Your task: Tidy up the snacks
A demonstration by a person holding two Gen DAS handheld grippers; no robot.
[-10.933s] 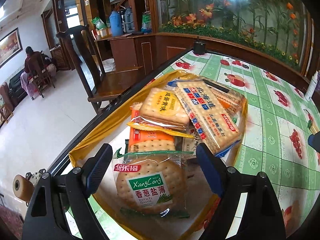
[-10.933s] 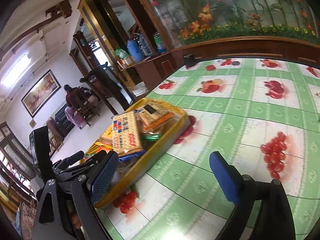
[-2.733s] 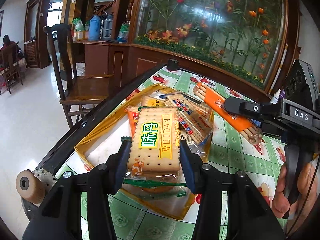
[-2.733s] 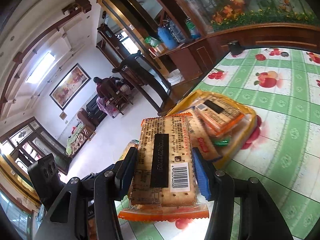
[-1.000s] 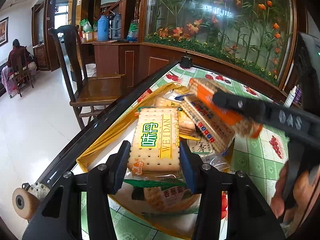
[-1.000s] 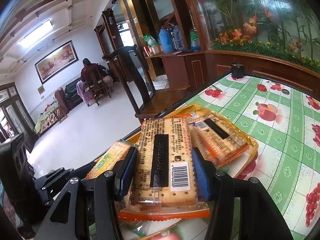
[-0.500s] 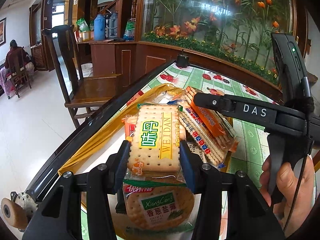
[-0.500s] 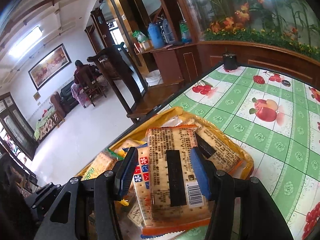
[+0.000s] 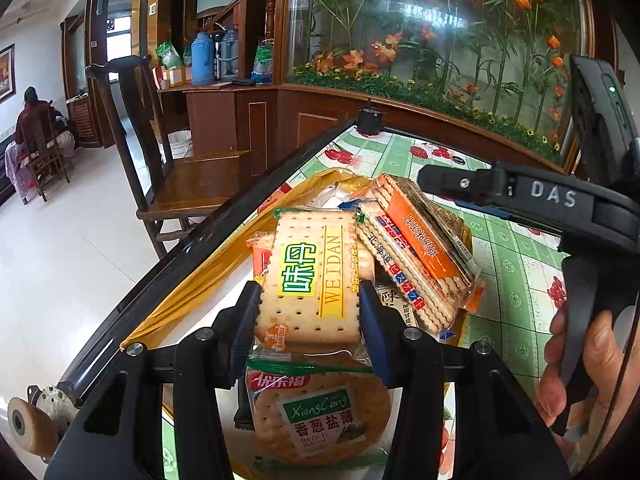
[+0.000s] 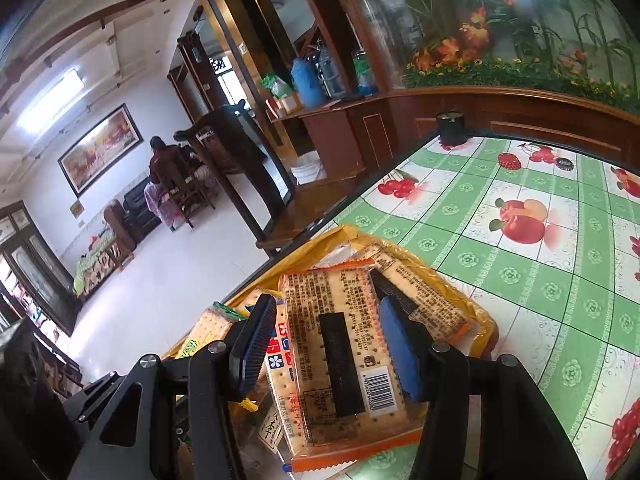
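The left gripper (image 9: 308,312) pinches a yellow-and-green WEIDAN cracker pack (image 9: 310,276) by its long edges, holding it tilted above the yellow tray (image 9: 208,276) at the tabletop (image 10: 520,248) edge. The right gripper (image 10: 328,348) is clamped on an orange-edged cracker pack (image 10: 340,344), label side down, over the far right of the tray, where it lies against a blue-and-red lettered pack (image 9: 400,276). A round XiangCong cracker pack (image 9: 320,416) lies in the tray's near end, below the left gripper.

A home: dining table (image 10: 520,264) under fruit-print oilcloth; wooden chair (image 9: 160,168); framed painting (image 10: 100,148).
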